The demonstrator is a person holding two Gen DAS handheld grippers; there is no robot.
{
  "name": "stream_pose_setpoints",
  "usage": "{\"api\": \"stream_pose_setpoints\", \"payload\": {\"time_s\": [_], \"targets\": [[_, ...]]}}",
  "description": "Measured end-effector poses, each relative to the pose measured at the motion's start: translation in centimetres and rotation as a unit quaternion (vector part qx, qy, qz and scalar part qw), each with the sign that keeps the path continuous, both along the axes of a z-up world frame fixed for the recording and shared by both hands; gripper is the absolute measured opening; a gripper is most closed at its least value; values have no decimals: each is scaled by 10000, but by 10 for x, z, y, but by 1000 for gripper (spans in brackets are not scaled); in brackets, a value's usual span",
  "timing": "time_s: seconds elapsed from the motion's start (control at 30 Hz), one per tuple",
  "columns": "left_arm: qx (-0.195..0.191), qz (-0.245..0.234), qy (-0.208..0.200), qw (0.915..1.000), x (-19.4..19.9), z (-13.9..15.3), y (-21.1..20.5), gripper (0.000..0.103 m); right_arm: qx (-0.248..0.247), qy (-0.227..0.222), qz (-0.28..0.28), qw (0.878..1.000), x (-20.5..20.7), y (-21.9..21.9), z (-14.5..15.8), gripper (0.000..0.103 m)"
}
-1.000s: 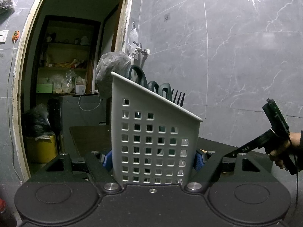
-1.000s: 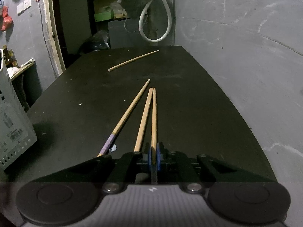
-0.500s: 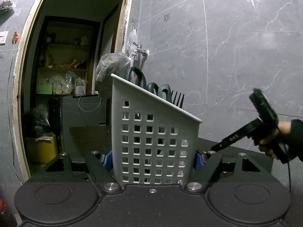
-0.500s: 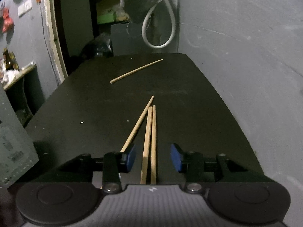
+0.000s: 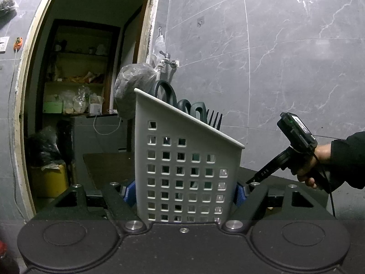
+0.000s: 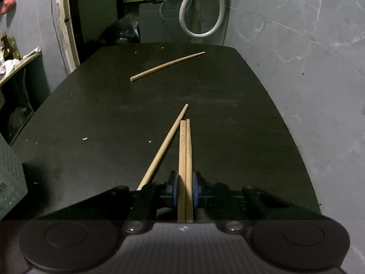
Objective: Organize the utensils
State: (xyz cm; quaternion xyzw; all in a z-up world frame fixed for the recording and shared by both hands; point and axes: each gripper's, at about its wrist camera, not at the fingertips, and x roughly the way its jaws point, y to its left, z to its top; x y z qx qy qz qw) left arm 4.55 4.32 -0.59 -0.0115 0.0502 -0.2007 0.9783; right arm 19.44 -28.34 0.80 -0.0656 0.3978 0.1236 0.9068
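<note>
My left gripper (image 5: 184,194) is shut on a grey perforated utensil caddy (image 5: 182,166) that holds dark scissors (image 5: 166,91) and a dark fork (image 5: 215,119). My right gripper (image 6: 185,189) is shut on a pair of wooden chopsticks (image 6: 185,150) lying side by side on the black table (image 6: 102,114). A third chopstick (image 6: 164,146) lies slanted just left of the pair, touching its far end. A fourth chopstick (image 6: 167,65) lies farther back. The right gripper's handle and hand (image 5: 303,159) show in the left wrist view, right of the caddy.
The table ends at a grey tiled wall (image 6: 308,68) on the right. A white hose (image 6: 203,11) hangs beyond the far edge. A doorway with shelves (image 5: 75,80) lies to the left. The caddy's corner (image 6: 9,178) shows at the table's left edge.
My right gripper opened, moved forward over two chopsticks, and has closed on them. The left gripper and caddy have stayed still.
</note>
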Motion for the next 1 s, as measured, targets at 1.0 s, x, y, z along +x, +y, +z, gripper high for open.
{"api": "stream_pose_setpoints", "payload": {"time_s": [1.0], "targets": [[14,-9,-4,10000,1,-1,-1,79,1364,-554,-217,9889,7,-37,28,15]]}}
